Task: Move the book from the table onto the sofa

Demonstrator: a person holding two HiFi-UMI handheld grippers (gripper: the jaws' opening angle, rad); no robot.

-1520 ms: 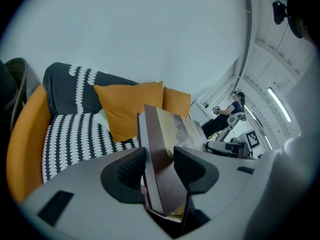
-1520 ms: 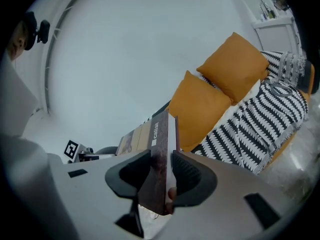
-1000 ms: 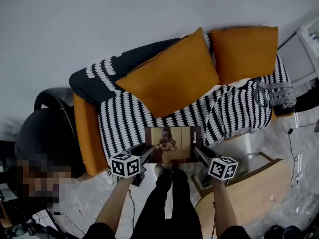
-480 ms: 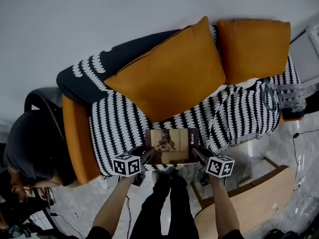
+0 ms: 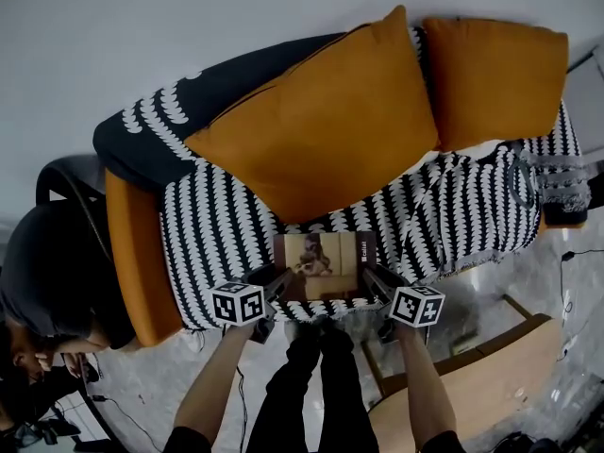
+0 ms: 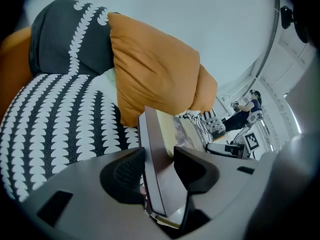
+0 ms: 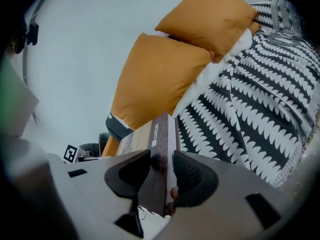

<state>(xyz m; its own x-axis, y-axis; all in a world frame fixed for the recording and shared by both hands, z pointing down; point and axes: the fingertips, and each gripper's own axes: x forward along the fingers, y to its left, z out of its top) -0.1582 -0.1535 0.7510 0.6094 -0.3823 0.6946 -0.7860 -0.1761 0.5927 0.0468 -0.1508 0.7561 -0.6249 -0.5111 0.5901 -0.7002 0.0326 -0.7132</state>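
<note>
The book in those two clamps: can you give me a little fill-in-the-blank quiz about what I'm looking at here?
1. The book is clamped at opposite edges by ____ grippers: the left gripper and the right gripper.
2. It is held over the sofa, whose seat cover is black and ____.
3. The large cushion and the smaller cushion against the sofa's back are both ____.

Missing words: two; white; orange.

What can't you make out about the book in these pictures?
- Whether the book touches the sofa throw: head view, the book itself hides its underside.
- Cover title: head view, too small.
- Table: head view, cut off by the bottom edge.
- Book's gripped ends: gripper views, jaws cover them.
</note>
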